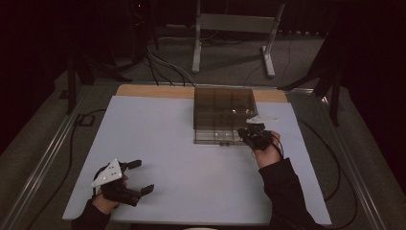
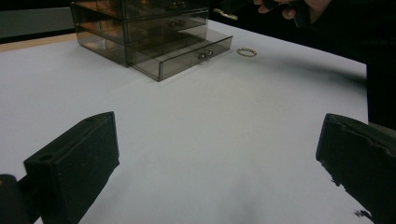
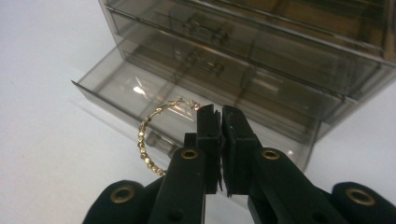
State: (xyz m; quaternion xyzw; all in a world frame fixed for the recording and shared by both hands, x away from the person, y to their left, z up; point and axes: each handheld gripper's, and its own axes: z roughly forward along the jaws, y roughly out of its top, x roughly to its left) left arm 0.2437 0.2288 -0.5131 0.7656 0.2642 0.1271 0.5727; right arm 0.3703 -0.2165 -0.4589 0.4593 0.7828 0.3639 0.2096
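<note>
A pale, white-covered table (image 1: 182,158) carries the things; a strip of bare wood (image 1: 153,91) shows along its far edge at 12 o'clock. A smoky transparent drawer box (image 1: 224,112) stands on it toward 1 o'clock, with its lowest drawer (image 2: 184,53) pulled out. A small gold ring (image 2: 246,52) lies flat on the table, just beside this drawer.

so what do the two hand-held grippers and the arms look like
Both are black. The left hand-held gripper has two blocky jaws and a grey three-cornered plate on top; the right hand-held gripper carries the same kind of plate and has brass-ringed holes in its fingers. Black cables trail from them. Both arms wear dark sleeves.
</note>
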